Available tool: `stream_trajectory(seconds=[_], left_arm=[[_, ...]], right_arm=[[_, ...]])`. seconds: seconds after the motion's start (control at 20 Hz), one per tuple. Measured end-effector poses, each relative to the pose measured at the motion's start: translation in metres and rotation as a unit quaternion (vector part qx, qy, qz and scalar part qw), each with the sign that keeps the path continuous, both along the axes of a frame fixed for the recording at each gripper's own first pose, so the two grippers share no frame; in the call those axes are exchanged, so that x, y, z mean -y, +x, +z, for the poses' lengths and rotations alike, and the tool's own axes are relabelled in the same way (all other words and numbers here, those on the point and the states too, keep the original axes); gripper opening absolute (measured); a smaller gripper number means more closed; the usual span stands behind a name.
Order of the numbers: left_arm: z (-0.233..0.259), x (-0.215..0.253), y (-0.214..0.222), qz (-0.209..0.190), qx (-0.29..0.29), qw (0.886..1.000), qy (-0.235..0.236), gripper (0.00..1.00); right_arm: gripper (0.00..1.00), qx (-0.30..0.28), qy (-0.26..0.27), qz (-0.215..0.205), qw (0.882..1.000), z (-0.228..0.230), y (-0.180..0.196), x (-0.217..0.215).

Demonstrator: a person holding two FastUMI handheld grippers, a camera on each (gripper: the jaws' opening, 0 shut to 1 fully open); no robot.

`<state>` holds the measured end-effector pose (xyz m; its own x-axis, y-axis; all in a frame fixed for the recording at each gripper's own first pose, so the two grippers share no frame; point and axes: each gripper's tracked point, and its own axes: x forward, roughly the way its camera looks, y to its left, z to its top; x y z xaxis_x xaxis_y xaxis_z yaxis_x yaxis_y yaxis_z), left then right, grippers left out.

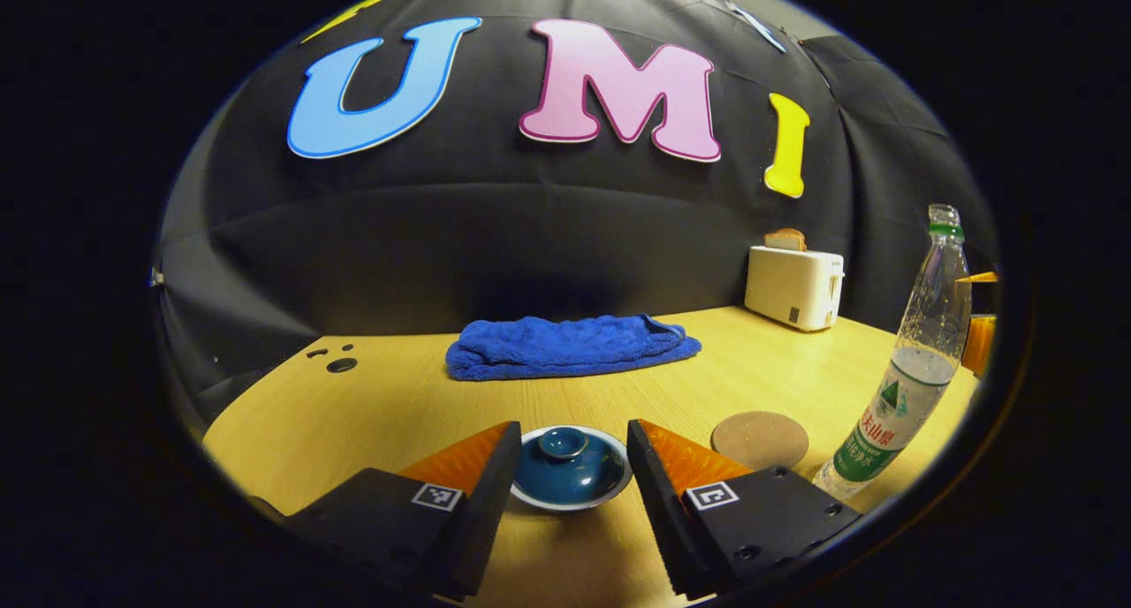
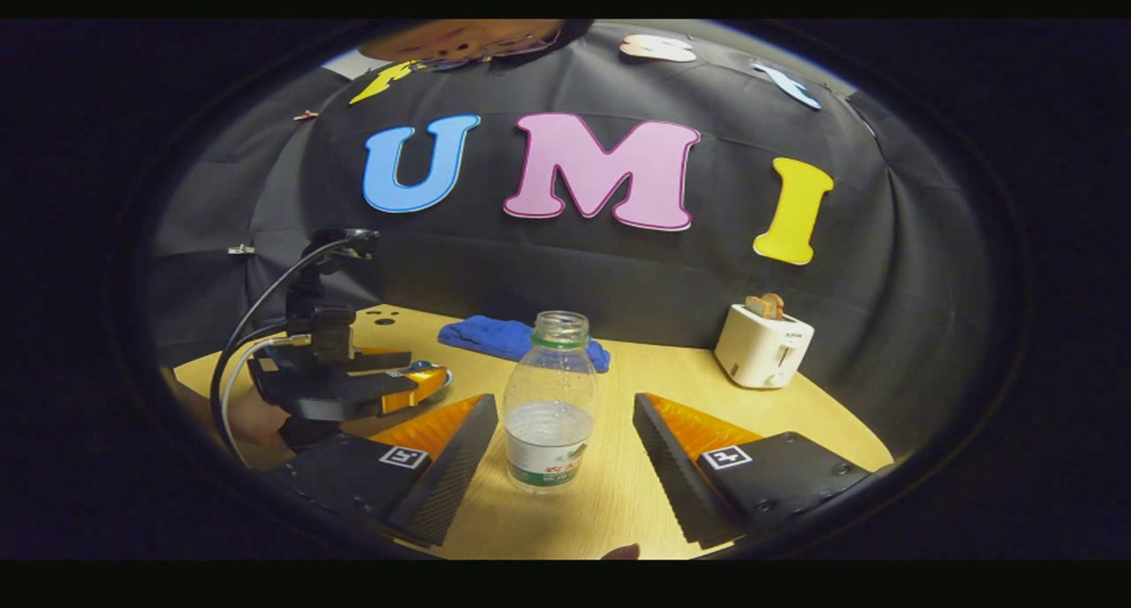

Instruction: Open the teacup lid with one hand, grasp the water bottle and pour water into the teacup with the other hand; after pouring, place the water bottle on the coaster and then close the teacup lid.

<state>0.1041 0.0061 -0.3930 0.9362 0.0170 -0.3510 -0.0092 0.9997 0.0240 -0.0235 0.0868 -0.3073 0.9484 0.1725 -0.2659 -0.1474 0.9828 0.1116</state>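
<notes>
Left gripper point(image 1: 573, 467): my fingers stand apart, one at each side of the dark blue glazed teacup lid point(image 1: 568, 468), not touching it.
Lid knob point(image 1: 562, 443): I should go down, center on the knob, then press gently and lift straight.
Right gripper point(image 2: 558, 453): fingers apart around the clear plastic water bottle point(image 2: 550, 403), not pressing yet; its cap is off.
Round brown coaster point(image 1: 759, 439): at 3 o'clock of the teacup, near the bottle.
Risk: squeezing hard may spill water.
</notes>
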Motion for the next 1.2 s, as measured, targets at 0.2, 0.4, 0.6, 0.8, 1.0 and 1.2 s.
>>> stream_trajectory(seconds=[0.2,0.4,0.6,0.8,1.0,1.2], left_arm=[[-0.003,-0.005,0.003,0.006,-0.006,1.000,0.010,0.71],[-0.002,-0.005,0.008,0.004,-0.002,1.000,0.006,0.58],[0.003,-0.009,0.008,0.017,0.006,1.000,0.002,0.30],[0.033,-0.013,0.006,0.021,0.044,0.999,-0.022,0.32],[0.063,-0.018,0.004,0.028,0.044,0.997,-0.049,0.31],[0.090,-0.032,0.000,0.047,0.044,0.995,-0.075,0.31]], right_arm=[[0.96,-0.010,0.012,0.002,1.000,-0.021,0.002,-0.005],[0.96,-0.009,0.014,0.005,1.000,-0.030,0.006,-0.007],[0.96,-0.008,0.013,0.008,1.000,-0.037,0.011,-0.006],[0.96,-0.010,0.018,0.009,1.000,-0.044,0.014,-0.010],[0.96,-0.010,0.017,0.013,1.000,-0.053,0.018,-0.013],[0.96,-0.016,0.017,0.013,1.000,-0.065,0.022,-0.019]])
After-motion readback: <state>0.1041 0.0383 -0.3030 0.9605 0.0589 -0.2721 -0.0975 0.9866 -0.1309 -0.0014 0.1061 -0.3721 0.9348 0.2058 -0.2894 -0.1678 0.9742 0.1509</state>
